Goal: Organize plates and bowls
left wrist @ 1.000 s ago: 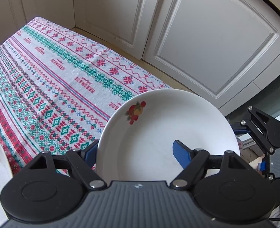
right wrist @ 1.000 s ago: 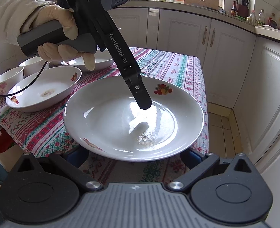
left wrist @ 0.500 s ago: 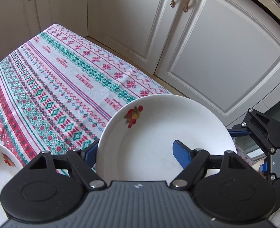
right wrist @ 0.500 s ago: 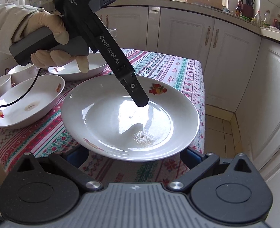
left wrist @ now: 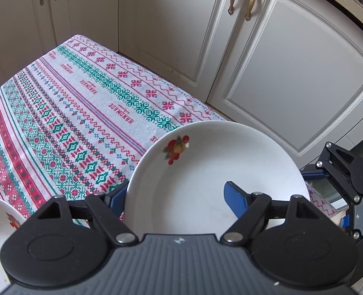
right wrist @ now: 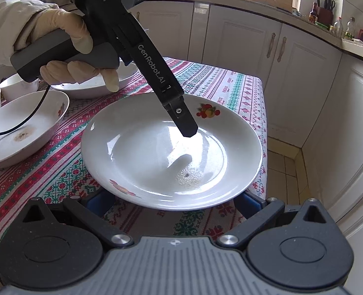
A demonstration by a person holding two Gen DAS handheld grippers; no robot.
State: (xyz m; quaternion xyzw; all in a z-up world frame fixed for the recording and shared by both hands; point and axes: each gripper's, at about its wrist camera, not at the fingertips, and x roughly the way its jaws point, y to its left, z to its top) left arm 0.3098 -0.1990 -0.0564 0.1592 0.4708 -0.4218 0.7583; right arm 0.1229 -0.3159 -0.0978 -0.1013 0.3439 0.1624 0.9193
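My right gripper is hanging with its fingers spread wide, one at each side of the plate's near rim and gripping nothing. The plate is sitting at the table's near right corner, close to both edges, so a careless nudge from below is risking a slide to the floor. My left gripper is straddling the rim with its fingers apart; the inner finger is hovering over the well, not touching. If I am closing on that glossy, sloping wall too shallowly, the plate is likely slipping out. It is looking white, shallow and shiny, carrying fruit prints on the rim and a dried brownish stain inside. Farther left, a soiled bowl is waiting, near enough to knock.
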